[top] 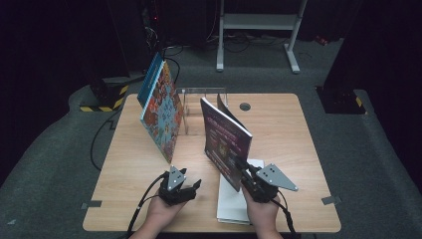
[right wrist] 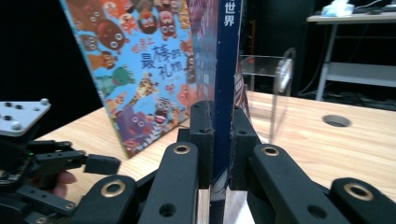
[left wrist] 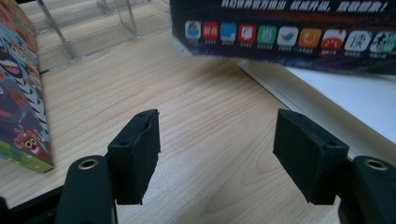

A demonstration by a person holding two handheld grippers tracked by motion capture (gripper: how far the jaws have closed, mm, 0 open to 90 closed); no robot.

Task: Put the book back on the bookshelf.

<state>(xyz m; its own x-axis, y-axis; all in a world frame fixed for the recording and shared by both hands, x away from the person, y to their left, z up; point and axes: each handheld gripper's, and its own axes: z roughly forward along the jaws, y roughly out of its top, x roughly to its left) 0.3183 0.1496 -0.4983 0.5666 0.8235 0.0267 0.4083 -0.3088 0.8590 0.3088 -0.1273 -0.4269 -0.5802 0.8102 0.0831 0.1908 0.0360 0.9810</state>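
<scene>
From the high view: right gripper [top: 242, 166] clamped on the near lower edge of a purple book [top: 226, 141], held upright and tilted above the bench [top: 124, 169], its bottom corner over a white book [top: 234, 201] lying flat at the near edge. Left gripper [top: 191, 185] resting low on the bench just left of it, jaws apart and empty. A colourful picture book [top: 161, 112] leaning at the left end of a clear acrylic rack [top: 204, 107] toward the far side. Judged step: carrying the purple book toward the rack to stand it beside the picture book; next move likely calls for lifting it forward and setting its lower edge into a free slot while keeping it upright. From the left gripper view: left gripper [left wrist: 217, 156] with jaws moderately wide, nothing between them but bare wood; purple book [left wrist: 289, 32] hanging ahead and above, well apart from the pads; white book [left wrist: 345, 100] to the right, picture book [left wrist: 21, 93] at the left edge, rack [left wrist: 93, 32] beyond. From the right gripper view: right gripper [right wrist: 222, 140] with jaws pressed narrow on the dark blue spine of the purple book [right wrist: 226, 70], rising straight up from between the pads; picture book [right wrist: 140, 70] behind at left, rack [right wrist: 275, 79] at right, left gripper [right wrist: 70, 163] low at left.
</scene>
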